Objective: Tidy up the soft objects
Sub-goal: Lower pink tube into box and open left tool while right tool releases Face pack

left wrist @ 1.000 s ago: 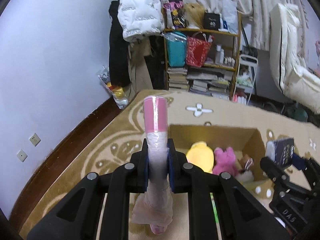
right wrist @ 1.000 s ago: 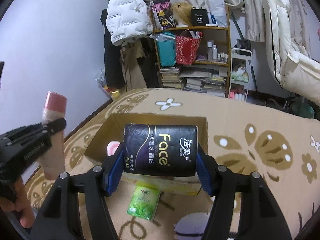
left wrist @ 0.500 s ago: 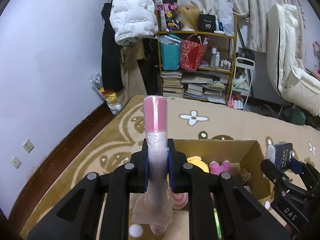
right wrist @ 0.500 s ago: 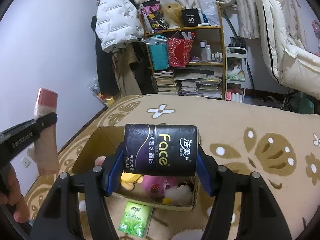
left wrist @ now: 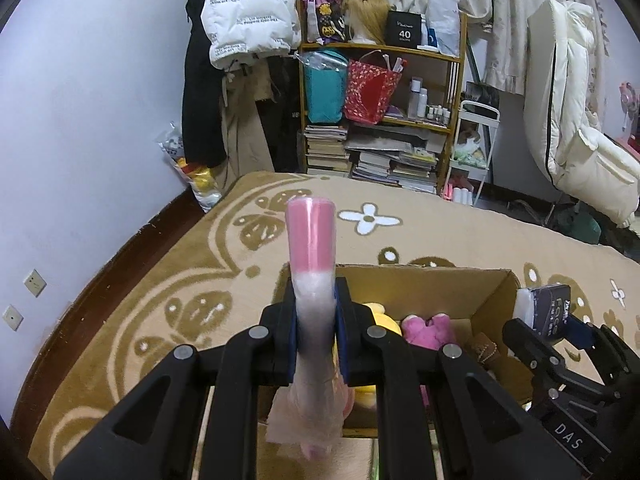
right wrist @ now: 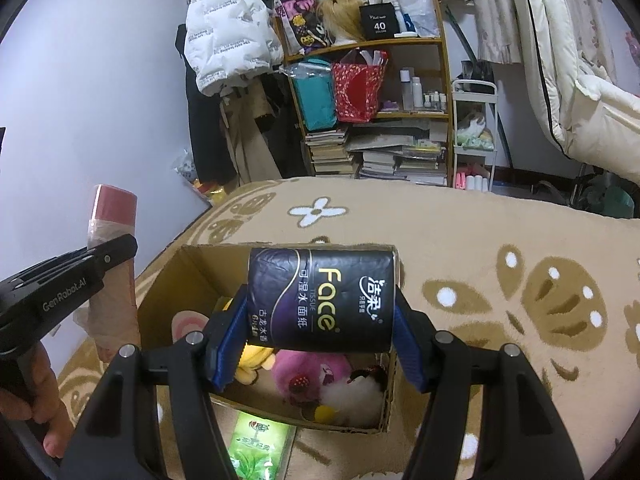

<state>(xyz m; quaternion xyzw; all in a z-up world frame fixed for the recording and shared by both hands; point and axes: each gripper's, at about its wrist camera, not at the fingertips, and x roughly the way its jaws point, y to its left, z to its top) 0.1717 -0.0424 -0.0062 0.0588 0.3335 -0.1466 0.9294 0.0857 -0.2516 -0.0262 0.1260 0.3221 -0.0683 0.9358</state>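
Note:
My left gripper (left wrist: pixel 314 320) is shut on a pink roll wrapped in clear plastic (left wrist: pixel 311 244), held upright above the near left corner of an open cardboard box (left wrist: pixel 492 292). The roll also shows in the right wrist view (right wrist: pixel 112 216). My right gripper (right wrist: pixel 320 320) is shut on a black Face tissue pack (right wrist: pixel 320 300), held over the box (right wrist: pixel 168 292). It also shows in the left wrist view (left wrist: pixel 550 312). Inside the box lie a yellow plush (right wrist: pixel 252 360), a pink plush (right wrist: pixel 308 368) and a white fluffy toy (right wrist: pixel 352 396).
A green tissue packet (right wrist: pixel 258 444) lies on the beige patterned carpet (right wrist: pixel 480 240) in front of the box. A cluttered bookshelf (left wrist: pixel 380 120) and hanging coats (left wrist: pixel 248 12) stand at the far wall. A white padded chair (left wrist: pixel 576 128) is at the right.
Both grippers have moved toward the box and higher over it, so its inside and the plush toys show more. Both keep their hold.

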